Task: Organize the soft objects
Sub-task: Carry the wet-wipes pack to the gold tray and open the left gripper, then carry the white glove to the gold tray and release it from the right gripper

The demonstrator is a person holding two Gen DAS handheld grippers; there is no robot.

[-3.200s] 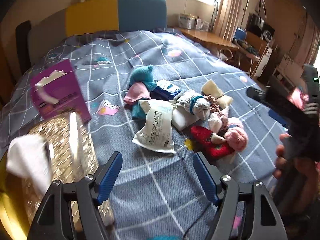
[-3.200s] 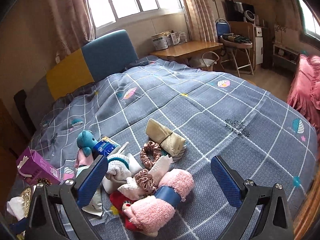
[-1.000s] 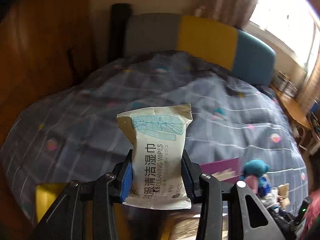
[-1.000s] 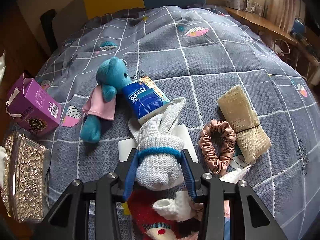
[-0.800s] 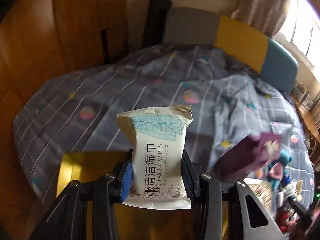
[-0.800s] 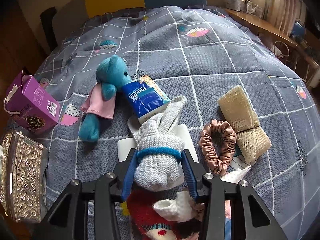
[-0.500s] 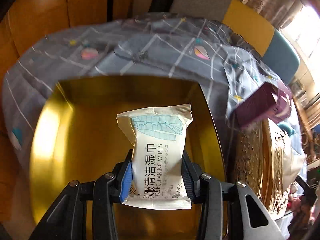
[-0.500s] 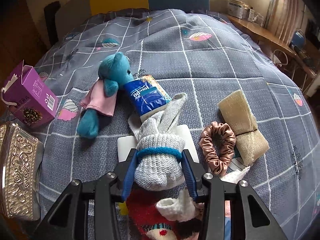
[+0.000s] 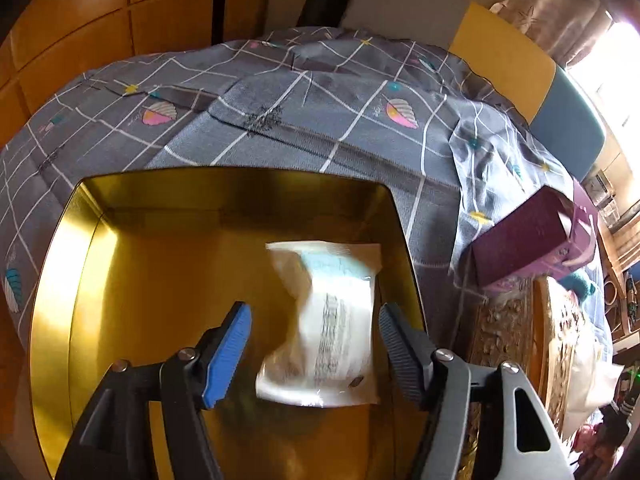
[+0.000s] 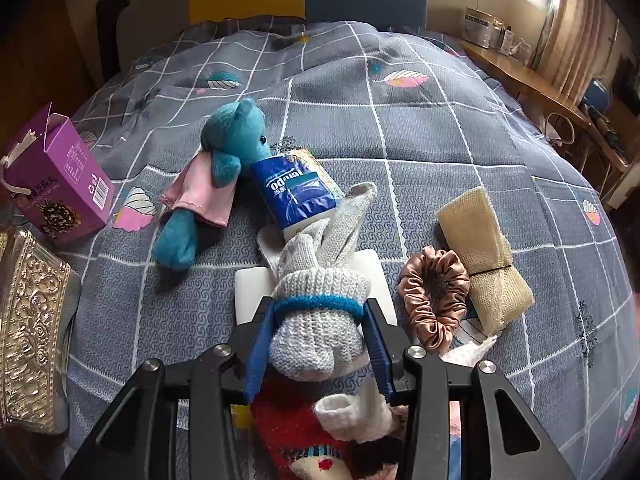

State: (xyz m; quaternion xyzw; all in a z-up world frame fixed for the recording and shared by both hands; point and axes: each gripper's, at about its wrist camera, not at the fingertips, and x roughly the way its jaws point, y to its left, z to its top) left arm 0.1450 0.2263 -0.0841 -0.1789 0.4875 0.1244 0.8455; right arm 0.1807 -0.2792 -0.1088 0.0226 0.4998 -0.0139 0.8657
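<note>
My left gripper (image 9: pixel 314 340) is open above a gold tin box (image 9: pixel 60 264). A white pack of wet wipes (image 9: pixel 328 320) lies blurred inside the box, between and below the fingers, free of them. My right gripper (image 10: pixel 318 344) is shut on a grey knitted sock bundle with a blue band (image 10: pixel 320 316), held just above the pile on the bed. Around it lie a teal teddy bear (image 10: pixel 224 172), a blue tissue pack (image 10: pixel 294 192), a pink scrunchie (image 10: pixel 434 292), a beige folded cloth (image 10: pixel 482 252) and a red sock (image 10: pixel 288 428).
A purple carton (image 10: pixel 56 184) stands at the left on the grey checked bedspread (image 10: pixel 440 120); it also shows in the left wrist view (image 9: pixel 528 244). An ornate silver tin lid (image 10: pixel 28 328) lies beside it. A white flat pad (image 10: pixel 252 288) lies under the sock.
My left gripper has opened and let go of the wet wipes pack, which has dropped into the gold box. My right gripper holds the sock bundle and has barely moved.
</note>
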